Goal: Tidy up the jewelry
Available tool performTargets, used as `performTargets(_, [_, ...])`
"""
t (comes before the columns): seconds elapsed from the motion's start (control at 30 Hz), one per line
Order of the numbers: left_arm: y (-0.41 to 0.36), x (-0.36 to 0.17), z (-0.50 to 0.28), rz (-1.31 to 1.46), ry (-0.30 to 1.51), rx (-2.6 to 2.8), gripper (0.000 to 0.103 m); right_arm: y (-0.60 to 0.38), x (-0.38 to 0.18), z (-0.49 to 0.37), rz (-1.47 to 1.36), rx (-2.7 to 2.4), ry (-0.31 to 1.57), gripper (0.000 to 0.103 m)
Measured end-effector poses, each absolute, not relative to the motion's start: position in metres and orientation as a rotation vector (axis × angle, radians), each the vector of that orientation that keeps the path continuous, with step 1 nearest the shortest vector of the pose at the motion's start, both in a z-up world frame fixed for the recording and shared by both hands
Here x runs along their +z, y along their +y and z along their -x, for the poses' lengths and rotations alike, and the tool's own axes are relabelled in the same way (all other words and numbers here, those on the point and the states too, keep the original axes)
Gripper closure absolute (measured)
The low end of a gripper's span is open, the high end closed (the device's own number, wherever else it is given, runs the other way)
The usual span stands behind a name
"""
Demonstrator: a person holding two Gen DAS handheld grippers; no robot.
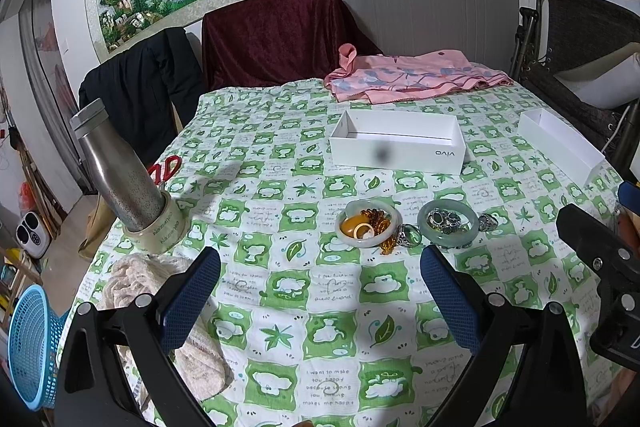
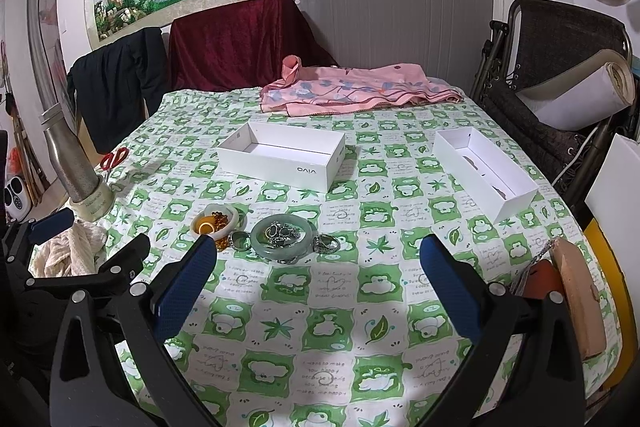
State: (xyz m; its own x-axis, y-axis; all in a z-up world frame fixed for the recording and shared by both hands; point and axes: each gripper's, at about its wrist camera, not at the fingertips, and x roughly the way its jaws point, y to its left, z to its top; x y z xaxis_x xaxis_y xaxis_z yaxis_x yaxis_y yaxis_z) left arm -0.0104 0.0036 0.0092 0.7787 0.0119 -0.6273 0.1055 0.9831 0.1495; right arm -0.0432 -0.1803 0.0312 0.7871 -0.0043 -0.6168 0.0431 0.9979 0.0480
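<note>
On the table (image 1: 280, 307), spread with a green-and-white checked cloth, the jewelry sits in a small cluster just in front of the big white box (image 1: 398, 143). A pale bangle (image 1: 368, 223) lies flat with amber pieces (image 1: 356, 225) and brown beads inside its ring, and a green bangle (image 1: 447, 221) lies beside it with silver rings (image 1: 444, 218) heaped in its middle. Between the two bangles rests a ring with a dark green stone (image 1: 410, 235), and another silver ring (image 1: 489, 222) sits just past the green bangle, on the side away from the pale one.

Nearer than the big white box, both pairs of tongs hover over bare cloth. The left tongs (image 1: 320, 295) are spread wide and hold nothing; the right tongs (image 2: 318, 285) are likewise spread wide and hold nothing.

A second, narrower white box (image 2: 484, 173) stands open well to the right of the big white box. Behind the big box a pink cloth (image 1: 412, 77) lies crumpled at the table's far edge. Far to its left a steel bottle (image 1: 114, 167) stands upright inside a roll of tape (image 1: 160, 227), with red scissors (image 2: 114, 159) close by.
</note>
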Motion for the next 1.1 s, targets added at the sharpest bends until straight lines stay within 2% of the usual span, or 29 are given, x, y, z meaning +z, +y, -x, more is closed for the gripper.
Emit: performTargets(1.1, [0.0027, 0.0090, 0.0123, -0.181, 0.685, -0.050, 0.005, -0.1763, 0.0301, 0.0444, -0.062, -0.025, 0.668, 0.007])
